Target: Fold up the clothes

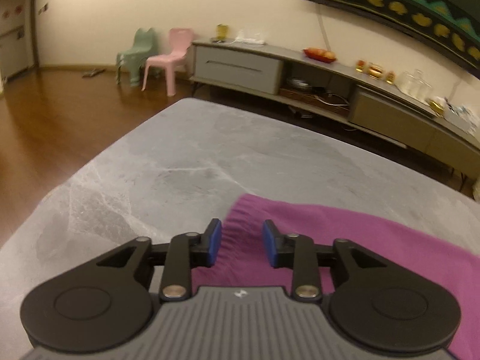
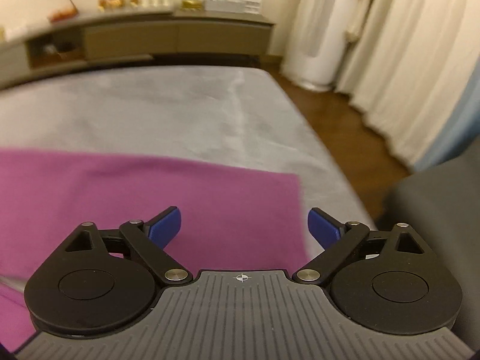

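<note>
Purple cloth [image 1: 345, 240] lies flat on the grey table [image 1: 180, 156], near its front edge. Left gripper [image 1: 242, 247] over cloth's gathered corner, jaws apart, nothing held. Right gripper [image 2: 244, 228] over cloth's other edge, jaws wide apart.

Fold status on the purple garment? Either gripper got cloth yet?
Done: purple knit garment lies spread on the grey marble-look table. In hand: nothing; left gripper and right gripper hover over opposite ends, jaws open. Left: grasping and every fold.
</note>
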The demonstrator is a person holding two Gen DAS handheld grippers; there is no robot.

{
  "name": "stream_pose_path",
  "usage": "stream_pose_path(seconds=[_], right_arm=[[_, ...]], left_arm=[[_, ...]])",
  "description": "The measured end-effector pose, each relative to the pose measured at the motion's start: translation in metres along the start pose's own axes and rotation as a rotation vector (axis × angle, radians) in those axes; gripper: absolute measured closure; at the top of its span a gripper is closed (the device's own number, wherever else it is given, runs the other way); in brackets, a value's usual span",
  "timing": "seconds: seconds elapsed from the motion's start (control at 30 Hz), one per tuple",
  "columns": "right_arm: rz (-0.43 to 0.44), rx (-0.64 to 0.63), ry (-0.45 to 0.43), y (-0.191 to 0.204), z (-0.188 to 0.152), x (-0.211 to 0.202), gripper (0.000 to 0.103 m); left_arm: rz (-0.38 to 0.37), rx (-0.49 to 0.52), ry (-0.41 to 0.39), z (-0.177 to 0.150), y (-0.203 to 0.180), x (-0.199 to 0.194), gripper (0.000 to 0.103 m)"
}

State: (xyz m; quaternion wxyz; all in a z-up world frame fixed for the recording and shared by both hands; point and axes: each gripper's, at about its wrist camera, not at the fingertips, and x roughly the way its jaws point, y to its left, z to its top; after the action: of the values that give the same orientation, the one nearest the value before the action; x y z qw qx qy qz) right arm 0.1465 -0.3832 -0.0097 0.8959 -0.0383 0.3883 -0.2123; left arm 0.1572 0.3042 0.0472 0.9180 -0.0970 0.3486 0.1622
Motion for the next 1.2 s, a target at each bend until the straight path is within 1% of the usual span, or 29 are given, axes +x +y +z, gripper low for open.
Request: stream_pose_path(seconds=[0.03, 0.07, 0.13, 0.17, 0.2, 0.27, 0.3, 0.33, 0.37, 0.43, 0.5, 0.57, 0.67, 0.73, 0.77, 0.8, 0.83, 0.87, 0.9, 0.93, 0.97, 1.0, 1.03, 1.07, 1.1, 1.13, 1.2], right_arm=[[-0.014, 0.021, 0.0, -0.003, -0.001, 0.0, 0.01], [0.001, 0.052, 0.017, -0.008, -0.002, 0.003, 0.012], [0.088, 0.105, 0.095, -0.014, -0.004, 0.015, 0.03], [0.124, 0.104, 0.116, -0.012, -0.005, 0.019, 0.052], [0.151, 0.093, 0.125, -0.01, -0.006, 0.021, 0.062], [0.205, 0.069, 0.142, -0.004, -0.007, 0.027, 0.06], [0.207, 0.049, 0.142, 0.001, -0.007, 0.028, 0.062], [0.193, 0.026, 0.139, 0.004, -0.005, 0.03, 0.06], [0.175, 0.008, 0.134, 0.006, -0.003, 0.03, 0.054], [0.143, -0.009, 0.117, 0.006, 0.004, 0.036, 0.053], [0.118, -0.006, 0.095, 0.006, 0.015, 0.047, 0.053], [0.092, -0.006, 0.074, 0.005, 0.024, 0.054, 0.053], [0.015, -0.042, 0.03, 0.015, 0.037, 0.068, 0.053], [-0.054, -0.09, -0.006, 0.023, 0.04, 0.074, 0.046], [-0.09, -0.117, -0.024, 0.027, 0.042, 0.076, 0.036], [-0.109, -0.129, -0.029, 0.027, 0.042, 0.076, 0.022], [-0.119, -0.133, -0.027, 0.026, 0.043, 0.073, 0.02], [-0.129, -0.137, -0.025, 0.025, 0.043, 0.071, 0.021], [-0.138, -0.141, -0.023, 0.024, 0.044, 0.068, 0.028], [-0.123, -0.125, -0.028, 0.022, 0.046, 0.059, 0.032], [-0.081, -0.095, -0.052, 0.022, 0.05, 0.04, 0.035], [-0.025, -0.073, -0.075, 0.025, 0.052, 0.019, 0.034], [0.063, -0.068, -0.09, 0.033, 0.051, -0.006, 0.034], [0.162, -0.087, -0.099, 0.045, 0.045, -0.029, 0.032], [0.259, -0.116, -0.104, 0.059, 0.037, -0.051, 0.028], [0.356, -0.144, -0.11, 0.073, 0.029, -0.072, 0.026], [0.533, -0.229, -0.091, 0.111, 0.003, -0.107, 0.025]], left_arm=[[-0.027, 0.016, 0.003, -0.004, -0.005, -0.006, 0.06], [-0.06, 0.028, 0.014, -0.007, -0.008, -0.009, 0.058], [-0.116, 0.054, 0.05, -0.012, -0.013, -0.008, 0.057], [-0.129, 0.077, 0.076, -0.014, -0.018, -0.002, 0.057], [-0.133, 0.105, 0.102, -0.017, -0.024, 0.005, 0.057], [-0.131, 0.168, 0.159, -0.025, -0.035, 0.023, 0.057], [-0.122, 0.203, 0.193, -0.029, -0.041, 0.033, 0.058], [-0.111, 0.238, 0.221, -0.033, -0.046, 0.043, 0.058], [-0.099, 0.273, 0.228, -0.036, -0.051, 0.051, 0.058], [-0.08, 0.323, 0.21, -0.035, -0.058, 0.062, 0.055], [-0.08, 0.299, 0.212, -0.029, -0.059, 0.071, 0.056], [-0.066, 0.296, 0.196, -0.025, -0.062, 0.078, 0.056], [-0.039, 0.274, 0.181, -0.017, -0.065, 0.089, 0.056], [-0.022, 0.254, 0.178, -0.01, -0.07, 0.097, 0.056], [-0.02, 0.234, 0.189, -0.006, -0.071, 0.098, 0.056], [-0.026, 0.207, 0.202, -0.001, -0.072, 0.095, 0.059], [-0.04, 0.183, 0.205, 0.003, -0.069, 0.091, 0.063], [-0.056, 0.163, 0.196, 0.007, -0.064, 0.083, 0.063], [-0.07, 0.145, 0.182, 0.01, -0.058, 0.073, 0.063], [-0.079, 0.13, 0.163, 0.011, -0.052, 0.061, 0.064], [-0.096, 0.113, 0.145, 0.011, -0.045, 0.047, 0.064], [-0.122, 0.093, 0.129, 0.009, -0.038, 0.033, 0.064], [-0.149, 0.082, 0.116, 0.006, -0.033, 0.02, 0.064], [-0.182, 0.096, 0.112, 0.0, -0.036, 0.009, 0.064], [-0.226, 0.14, 0.118, -0.009, -0.045, 0.0, 0.064], [-0.273, 0.192, 0.132, -0.019, -0.057, -0.007, 0.064], [-0.37, 0.313, 0.169, -0.046, -0.094, -0.016, 0.064]])
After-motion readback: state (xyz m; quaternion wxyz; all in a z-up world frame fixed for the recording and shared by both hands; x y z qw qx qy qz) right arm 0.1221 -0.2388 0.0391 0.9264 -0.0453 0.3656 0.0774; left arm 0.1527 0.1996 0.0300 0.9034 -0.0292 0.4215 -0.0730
